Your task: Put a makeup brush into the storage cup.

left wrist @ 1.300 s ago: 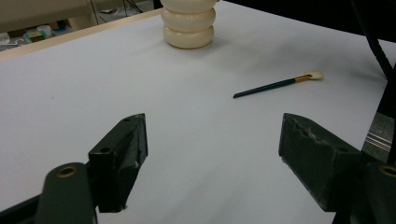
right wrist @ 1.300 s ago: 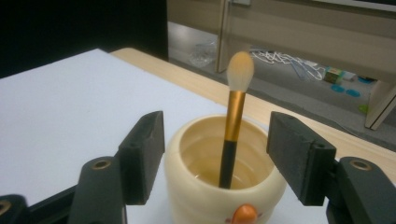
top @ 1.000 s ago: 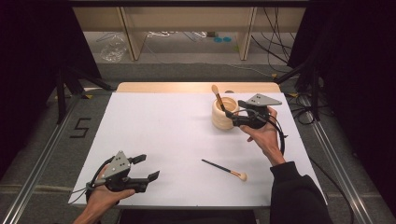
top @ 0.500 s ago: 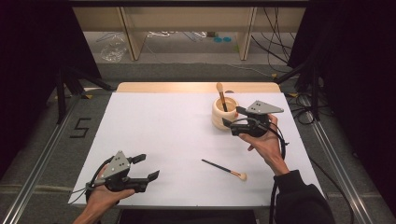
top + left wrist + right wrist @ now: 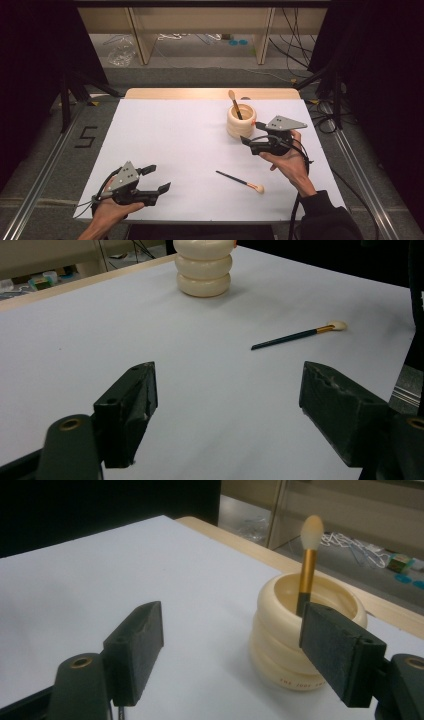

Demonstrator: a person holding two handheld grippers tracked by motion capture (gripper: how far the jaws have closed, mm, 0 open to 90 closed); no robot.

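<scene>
My right hand-held gripper (image 5: 248,139) has just been opening and holds nothing; the brush (image 5: 234,103) stands in the cream holder (image 5: 241,121) just beyond it, far right on the tabletop (image 5: 175,140).

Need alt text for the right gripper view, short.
The right gripper is open with nothing between its black jaws, just in front of a cream ribbed holder on a white table. One makeup brush stands in the holder, bristles up.
</scene>
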